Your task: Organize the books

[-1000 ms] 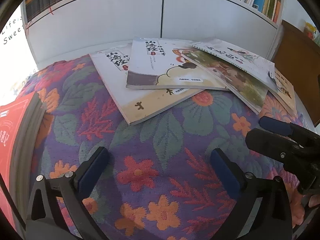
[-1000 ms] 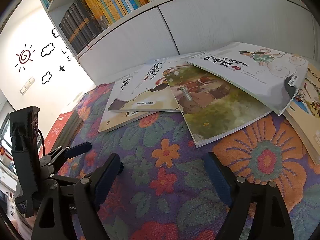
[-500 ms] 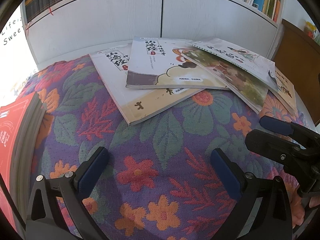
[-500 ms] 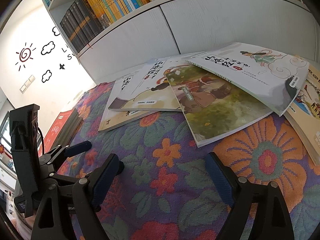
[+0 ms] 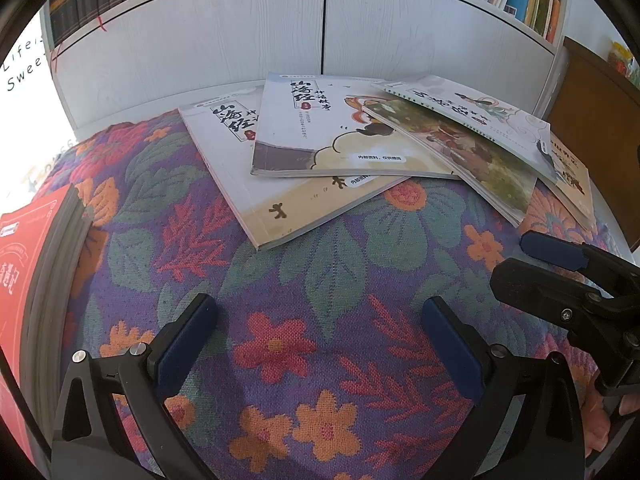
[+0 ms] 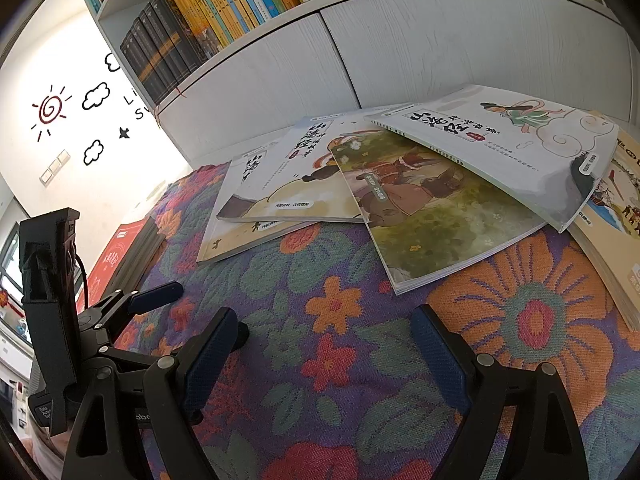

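Both the left tongs [image 5: 320,344] and right tongs [image 6: 324,356] gape empty over the floral cloth [image 5: 320,280], short of the fanned paperbacks [image 5: 340,136] below the bookshelf [image 6: 240,12]—thin, floppy, probably slick, best pinched at an overhanging edge.

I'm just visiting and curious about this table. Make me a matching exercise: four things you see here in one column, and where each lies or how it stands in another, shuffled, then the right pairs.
Things
1. green meadow book
2. red book
3. right gripper
4. white book with the robed figure

Places or states
A. at the cloth's left edge, apart from the spread books
B. jaws open, nothing between them
C. lying partly on top of the green meadow book
D. under a white book, its near corner on the flowered cloth

Pairs: 1-D, 2-A, 3-B, 4-C
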### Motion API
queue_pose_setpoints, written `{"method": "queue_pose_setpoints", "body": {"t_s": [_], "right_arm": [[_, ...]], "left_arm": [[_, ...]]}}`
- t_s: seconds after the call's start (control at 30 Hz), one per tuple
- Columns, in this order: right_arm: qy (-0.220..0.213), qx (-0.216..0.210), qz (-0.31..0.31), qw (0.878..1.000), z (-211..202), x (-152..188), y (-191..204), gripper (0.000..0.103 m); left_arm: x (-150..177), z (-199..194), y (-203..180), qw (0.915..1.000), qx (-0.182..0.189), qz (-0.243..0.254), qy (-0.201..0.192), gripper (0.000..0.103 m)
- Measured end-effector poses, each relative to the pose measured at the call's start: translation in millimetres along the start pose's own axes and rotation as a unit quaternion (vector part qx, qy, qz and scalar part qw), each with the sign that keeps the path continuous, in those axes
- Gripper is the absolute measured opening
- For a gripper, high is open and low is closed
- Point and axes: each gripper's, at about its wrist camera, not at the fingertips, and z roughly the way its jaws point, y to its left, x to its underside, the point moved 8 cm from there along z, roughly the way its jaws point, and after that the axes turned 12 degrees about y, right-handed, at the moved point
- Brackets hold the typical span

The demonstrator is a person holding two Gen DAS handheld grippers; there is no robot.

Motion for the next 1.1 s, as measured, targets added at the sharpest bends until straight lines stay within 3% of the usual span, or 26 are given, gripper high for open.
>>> {"method": "queue_pose_setpoints", "body": {"t_s": [1.1], "right_arm": [[0.001,0.003,-0.001,1.0,2.2,-1.4,-1.4,0.088]], "left_arm": [[-0.2,-0.1,0.3,1.0,0.0,0.001,0.001,0.102]]}}
